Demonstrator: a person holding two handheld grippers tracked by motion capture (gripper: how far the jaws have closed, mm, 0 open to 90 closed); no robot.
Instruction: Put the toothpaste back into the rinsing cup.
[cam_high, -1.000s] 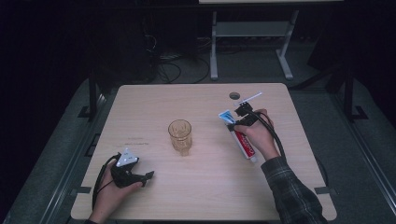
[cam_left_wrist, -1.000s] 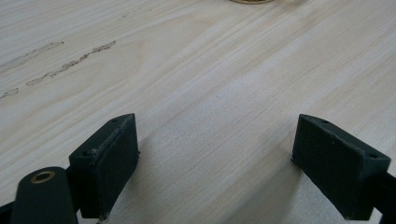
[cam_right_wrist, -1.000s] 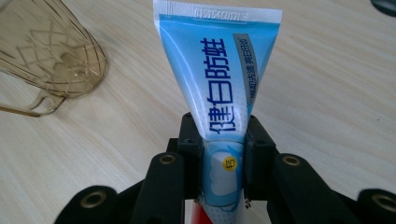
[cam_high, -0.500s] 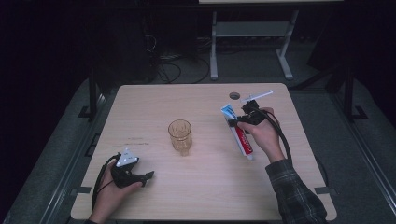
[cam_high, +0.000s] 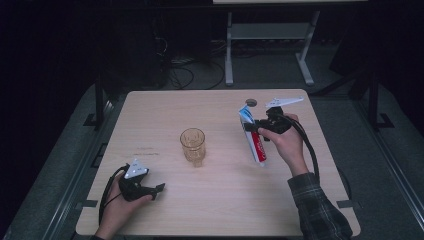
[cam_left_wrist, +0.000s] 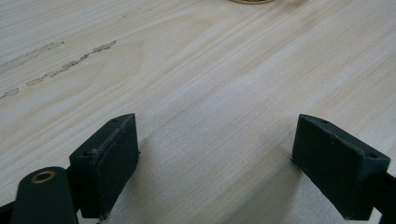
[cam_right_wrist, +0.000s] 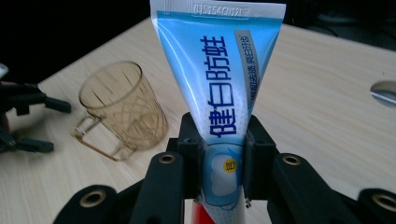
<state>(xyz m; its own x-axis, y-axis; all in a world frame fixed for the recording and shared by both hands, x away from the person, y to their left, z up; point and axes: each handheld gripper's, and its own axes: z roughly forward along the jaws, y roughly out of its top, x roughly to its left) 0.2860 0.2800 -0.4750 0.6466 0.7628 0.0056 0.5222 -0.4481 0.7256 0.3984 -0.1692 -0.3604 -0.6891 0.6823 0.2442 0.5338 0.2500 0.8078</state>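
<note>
With the right gripper (cam_right_wrist: 219, 154) clamped on the toothpaste tube (cam_right_wrist: 219, 70), the tube should be kept upright toward the cup (cam_high: 192, 145), while the left gripper (cam_left_wrist: 215, 158) is rested jaws apart on the tabletop (cam_high: 220, 200).

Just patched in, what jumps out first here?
The right gripper is clamped on a blue toothpaste tube, held above the table's right side. An amber glass mug stands mid-table, and the left gripper rests open at the near left.

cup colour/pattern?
Translucent amber cup with a cut diamond lattice on its lower wall; clearest in the right gripper view.
</note>
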